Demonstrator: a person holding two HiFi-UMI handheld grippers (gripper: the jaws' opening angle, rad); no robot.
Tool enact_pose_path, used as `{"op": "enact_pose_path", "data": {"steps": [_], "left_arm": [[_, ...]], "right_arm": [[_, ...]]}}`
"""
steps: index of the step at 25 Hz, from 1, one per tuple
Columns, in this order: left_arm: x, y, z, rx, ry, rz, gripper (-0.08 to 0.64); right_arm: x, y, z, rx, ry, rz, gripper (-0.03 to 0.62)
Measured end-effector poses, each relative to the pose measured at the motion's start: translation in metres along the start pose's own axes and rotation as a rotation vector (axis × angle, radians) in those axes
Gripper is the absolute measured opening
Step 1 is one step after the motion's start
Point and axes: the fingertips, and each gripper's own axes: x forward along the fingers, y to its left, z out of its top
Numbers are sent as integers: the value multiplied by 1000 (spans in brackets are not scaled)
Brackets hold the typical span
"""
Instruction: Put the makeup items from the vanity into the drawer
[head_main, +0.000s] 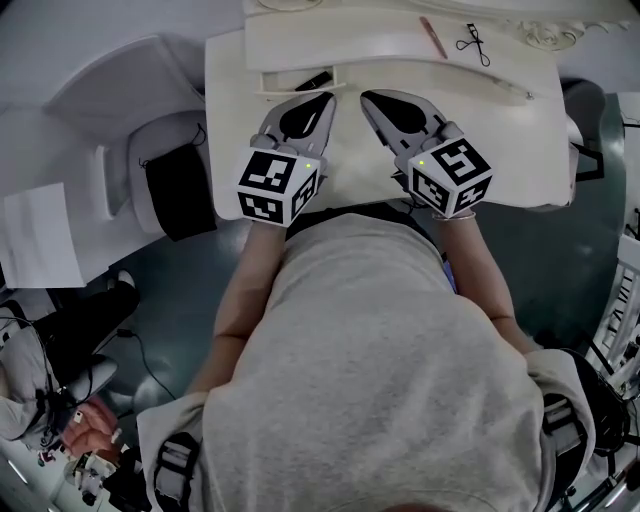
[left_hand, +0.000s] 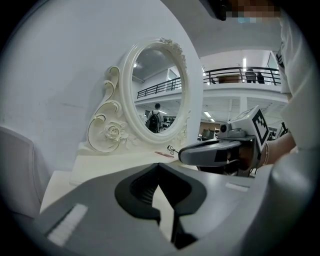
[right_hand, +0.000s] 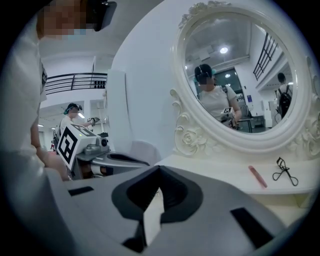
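On the white vanity (head_main: 345, 160) a pink pencil (head_main: 432, 38) (right_hand: 257, 176) and a black eyelash curler (head_main: 474, 43) (right_hand: 285, 171) lie on the raised back shelf, to the right. A short black tube (head_main: 313, 80) rests in a narrow slot at the shelf's front left; whether that slot is the drawer I cannot tell. My left gripper (head_main: 328, 98) (left_hand: 159, 166) is shut and empty, just right of the tube. My right gripper (head_main: 366, 97) (right_hand: 159, 168) is beside it, also shut on nothing. Both hover low over the vanity top, tips close together.
An oval mirror (left_hand: 157, 90) (right_hand: 240, 75) in an ornate white frame stands at the back of the vanity. A white chair (head_main: 150, 120) with a black bag (head_main: 180, 190) is at the left, with a sheet of paper (head_main: 40, 235) beyond it. My torso fills the near side.
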Motion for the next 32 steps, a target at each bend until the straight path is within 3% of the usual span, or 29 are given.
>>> {"op": "enact_pose_path", "data": {"steps": [16, 32], "left_arm": [[6, -10, -16, -11, 48, -44, 9], [3, -9, -33, -43, 91, -46, 9]], "right_arm": [[-1, 15, -10, -131, 127, 114, 8], [-8, 19, -27, -160, 212, 170, 8]]}}
